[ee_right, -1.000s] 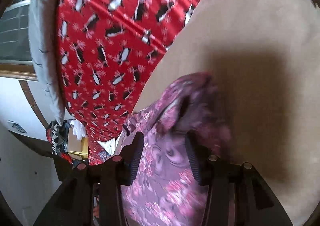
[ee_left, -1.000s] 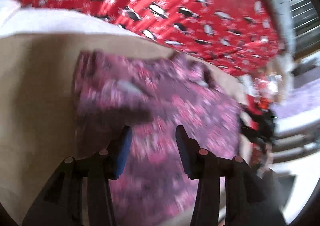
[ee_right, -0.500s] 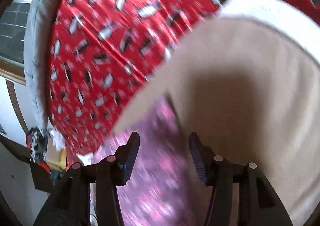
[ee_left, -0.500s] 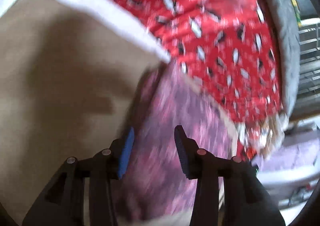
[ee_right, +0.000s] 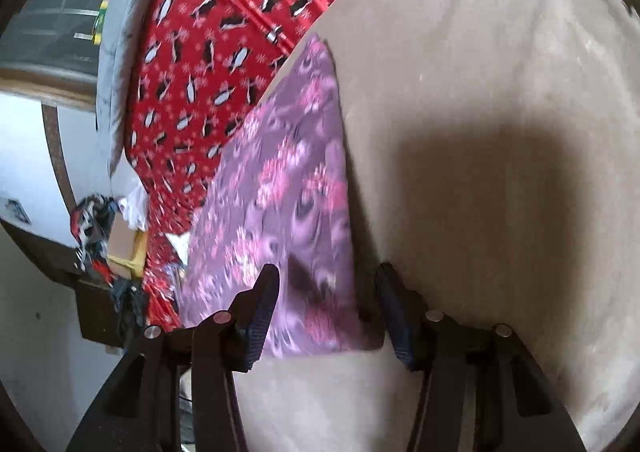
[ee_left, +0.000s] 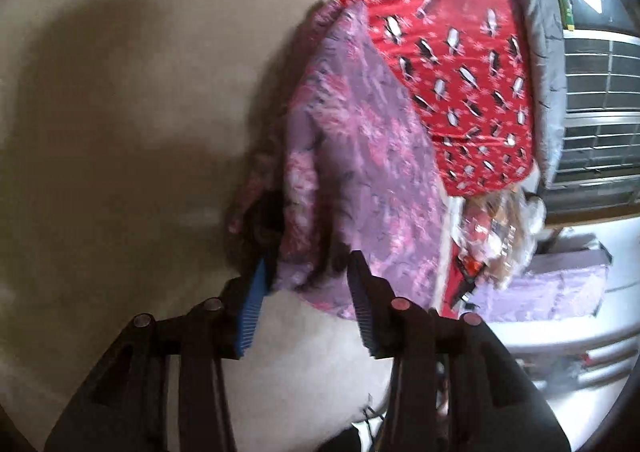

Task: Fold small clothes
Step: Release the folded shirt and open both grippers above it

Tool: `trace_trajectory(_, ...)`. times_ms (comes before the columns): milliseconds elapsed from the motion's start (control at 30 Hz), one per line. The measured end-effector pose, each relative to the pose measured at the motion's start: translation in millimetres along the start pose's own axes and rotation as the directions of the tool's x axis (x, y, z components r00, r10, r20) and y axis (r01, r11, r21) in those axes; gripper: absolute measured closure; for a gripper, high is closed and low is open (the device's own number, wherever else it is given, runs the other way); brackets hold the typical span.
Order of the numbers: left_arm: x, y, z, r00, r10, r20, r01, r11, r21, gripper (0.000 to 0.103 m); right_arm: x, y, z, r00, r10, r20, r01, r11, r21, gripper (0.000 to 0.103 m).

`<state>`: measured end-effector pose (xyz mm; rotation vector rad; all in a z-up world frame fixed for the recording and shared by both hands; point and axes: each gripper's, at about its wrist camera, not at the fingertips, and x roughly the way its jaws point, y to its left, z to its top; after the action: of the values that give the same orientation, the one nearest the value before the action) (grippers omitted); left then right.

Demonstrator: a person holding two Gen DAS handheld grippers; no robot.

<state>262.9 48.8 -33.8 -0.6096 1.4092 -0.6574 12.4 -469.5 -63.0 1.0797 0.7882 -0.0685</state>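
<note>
A small purple garment with a pink flower print (ee_left: 360, 155) lies on a beige cushioned surface (ee_left: 120, 131), folded into a long narrow shape. My left gripper (ee_left: 308, 272) is open, its jaws either side of the garment's near bunched end. In the right wrist view the same garment (ee_right: 288, 191) lies flat with a straight right edge. My right gripper (ee_right: 326, 284) is open, its jaws astride the garment's near right corner.
A red blanket with penguins (ee_left: 440, 31) lies beyond the garment, also in the right wrist view (ee_right: 208, 51). A grey pillow (ee_left: 548, 51) and a window unit (ee_left: 600, 111) stand behind. Clutter sits on a ledge (ee_right: 100, 236) at the left.
Both grippers have swung round and come down close to the garment's near end. The garment now lies narrower, with a straight folded edge. Both grippers stay open.
</note>
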Motion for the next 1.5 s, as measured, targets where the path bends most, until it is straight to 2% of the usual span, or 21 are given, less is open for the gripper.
trace_trajectory(33,2,0,2,1.0,-0.003,0.014,0.003,1.0,-0.014,0.101,1,4,1,1.0,-0.006,-0.002,0.006,1.0,-0.008,0.094)
trace_trajectory(133,-14,-1,1,0.996,-0.025,0.091,0.029,0.999,-0.036,0.101,-13,18,4,0.998,0.028,0.057,-0.027,0.999,-0.022,0.094)
trace_trajectory(200,-26,-11,-1,0.992,0.041,0.12,-0.044,0.999,0.021,0.101,-30,32,6,0.992,0.054,0.116,-0.046,0.996,-0.076,0.095)
trace_trajectory(300,-22,-9,1,0.981,0.162,0.105,-0.167,0.985,0.037,0.101,-41,37,8,0.984,0.002,0.177,0.017,0.994,-0.108,0.096)
trace_trajectory(433,-13,12,-1,0.969,0.238,0.059,-0.238,0.971,-0.017,0.101,-17,9,1,0.983,-0.145,0.117,0.152,0.987,-0.056,0.096)
trace_trajectory(533,-23,8,-4,0.955,0.286,0.083,-0.286,0.958,-0.003,0.102,-12,-5,-4,0.981,-0.171,0.087,0.173,0.985,-0.018,0.096)
trace_trajectory(667,-49,-19,-10,0.967,0.207,0.148,-0.221,0.972,0.085,0.101,-39,5,3,0.953,-0.235,0.191,0.234,0.972,0.026,0.086)
trace_trajectory(700,-53,-29,-10,0.966,0.194,0.172,-0.215,0.97,0.111,0.101,-48,14,6,0.949,-0.194,0.248,0.196,0.98,0.015,0.086)
trace_trajectory(767,-49,-56,-8,0.965,0.173,0.199,-0.208,0.962,0.176,0.1,-50,30,11,0.953,-0.135,0.27,0.148,0.988,-0.029,0.081)
trace_trajectory(800,-40,-70,-7,0.962,0.181,0.206,-0.224,0.951,0.211,0.092,-43,44,15,0.959,-0.12,0.256,0.143,0.987,-0.073,0.079)
trace_trajectory(833,-34,-76,-5,0.958,0.198,0.209,-0.245,0.942,0.23,0.078,-36,53,15,0.963,-0.11,0.245,0.139,0.985,-0.106,0.078)
trace_trajectory(900,-8,-88,-1,0.938,0.269,0.218,-0.323,0.907,0.271,0.06,-17,66,12,0.97,-0.103,0.22,0.14,0.976,-0.164,0.078)
trace_trajectory(1000,42,-76,4,0.883,0.432,0.182,-0.468,0.832,0.297,0.059,32,61,6,0.978,-0.193,0.083,0.207,0.955,-0.211,0.069)
trace_trajectory(1033,59,-65,5,0.865,0.483,0.139,-0.501,0.81,0.304,0.06,46,57,2,0.97,-0.243,0.029,0.243,0.938,-0.246,0.073)
trace_trajectory(1133,55,-64,1,0.881,0.441,0.169,-0.472,0.81,0.348,0.059,31,69,16,0.979,-0.197,0.047,0.203,0.938,-0.282,0.072)
trace_trajectory(1200,49,-68,8,0.909,0.39,0.146,-0.416,0.834,0.364,0.059,15,68,40,0.982,-0.152,0.114,0.176,0.955,-0.237,0.072)
trace_trajectory(1233,44,-71,13,0.918,0.364,0.154,-0.396,0.848,0.352,0.059,6,64,57,0.976,-0.141,0.168,0.172,0.967,-0.187,0.067)
trace_trajectory(1267,41,-74,19,0.927,0.339,0.163,-0.375,0.862,0.342,0.059,2,56,73,0.971,-0.135,0.198,0.162,0.979,-0.125,0.056)
trace_trajectory(1300,39,-77,27,0.933,0.317,0.172,-0.358,0.872,0.333,0.059,4,46,86,0.969,-0.148,0.2,0.162,0.985,-0.056,0.053)
trace_trajectory(1433,46,-85,54,0.917,0.345,0.198,-0.392,0.869,0.301,0.059,42,27,113,0.979,-0.172,0.107,0.167,0.984,0.054,0.054)
trace_trajectory(1500,49,-87,69,0.92,0.334,0.205,-0.383,0.878,0.289,0.059,58,36,118,0.985,-0.146,0.091,0.145,0.989,0.012,0.064)
